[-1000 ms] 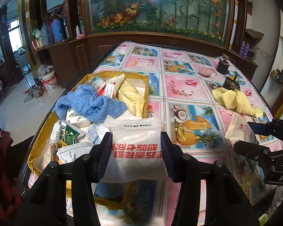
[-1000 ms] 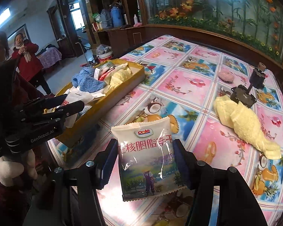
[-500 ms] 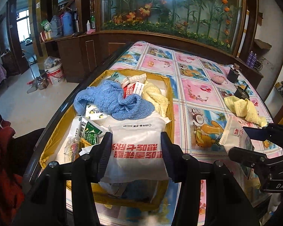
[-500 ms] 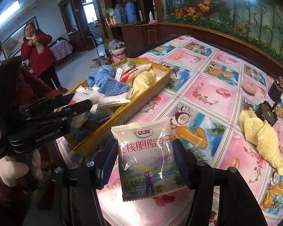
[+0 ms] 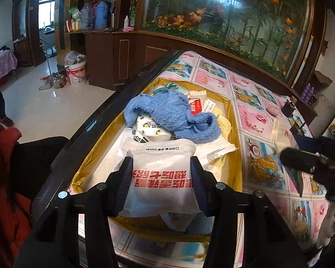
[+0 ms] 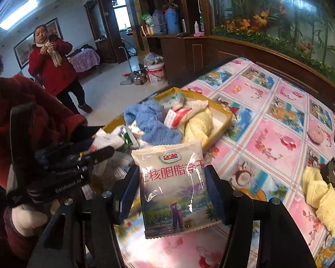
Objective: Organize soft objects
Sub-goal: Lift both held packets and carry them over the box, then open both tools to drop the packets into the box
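My left gripper (image 5: pixel 159 175) is shut on a white glove packet (image 5: pixel 160 178) with red lettering, held above the near end of the yellow box (image 5: pixel 233 172). In the box lie a blue towel (image 5: pixel 172 114), a pale yellow cloth and several packets. My right gripper (image 6: pixel 172 192) is shut on a Dole snack bag (image 6: pixel 174 187), held over the patterned tablecloth just right of the yellow box (image 6: pixel 221 131). A yellow towel (image 6: pixel 321 198) lies on the table at the right. The left gripper (image 6: pixel 100 154) shows at the left of the right wrist view.
The table edge (image 5: pixel 84 138) runs dark along the box's left side, with floor beyond. A pink round item (image 6: pixel 315 134) and small black objects (image 6: pixel 331 173) sit on the far right of the cloth. A person in red (image 6: pixel 53 71) stands on the floor behind.
Both grippers have swung left with their packets still held. The box now lies straight ahead of the left gripper, and the right gripper has come closer to the box.
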`<state>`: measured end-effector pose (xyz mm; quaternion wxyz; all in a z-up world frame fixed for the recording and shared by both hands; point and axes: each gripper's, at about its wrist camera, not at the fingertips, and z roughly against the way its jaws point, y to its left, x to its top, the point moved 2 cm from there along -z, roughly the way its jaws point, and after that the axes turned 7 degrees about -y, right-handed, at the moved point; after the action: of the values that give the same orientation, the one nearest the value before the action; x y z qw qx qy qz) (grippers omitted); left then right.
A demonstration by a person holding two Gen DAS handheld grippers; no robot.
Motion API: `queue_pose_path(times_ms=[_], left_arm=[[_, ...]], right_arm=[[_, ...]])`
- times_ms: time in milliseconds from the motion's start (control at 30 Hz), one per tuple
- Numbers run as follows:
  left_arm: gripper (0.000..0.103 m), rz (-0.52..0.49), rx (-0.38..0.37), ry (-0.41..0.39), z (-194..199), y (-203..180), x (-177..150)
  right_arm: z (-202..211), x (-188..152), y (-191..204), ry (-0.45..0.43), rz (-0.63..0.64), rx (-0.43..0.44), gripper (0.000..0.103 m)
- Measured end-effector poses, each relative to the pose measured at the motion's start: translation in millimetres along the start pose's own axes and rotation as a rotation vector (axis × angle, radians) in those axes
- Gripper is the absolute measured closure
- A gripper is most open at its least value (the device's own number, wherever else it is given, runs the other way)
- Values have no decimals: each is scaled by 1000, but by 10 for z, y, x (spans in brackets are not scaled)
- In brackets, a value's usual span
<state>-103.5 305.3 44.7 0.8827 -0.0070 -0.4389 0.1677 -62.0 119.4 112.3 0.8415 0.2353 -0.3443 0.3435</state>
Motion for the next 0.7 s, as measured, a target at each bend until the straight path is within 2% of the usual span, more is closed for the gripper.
queue_pose_path(times_ms=[67,167,367,533,700], left_arm=[[54,19,5,5,-17,73,0],[54,33,5,8,-38,124,-6],[54,63,-16,25,-111,232,19],[54,59,-17,15,-271,227,170],[53,53,-9,16,-482,267,332]], right_arm=[[-156,184,65,0,-25,47,43],[-533,302,194,52,-28,95,43],[-764,114,218,119,-64,132,43],[-900,-18,361,142,-4,110,43],[-980,-134,547,128,92,68,43]])
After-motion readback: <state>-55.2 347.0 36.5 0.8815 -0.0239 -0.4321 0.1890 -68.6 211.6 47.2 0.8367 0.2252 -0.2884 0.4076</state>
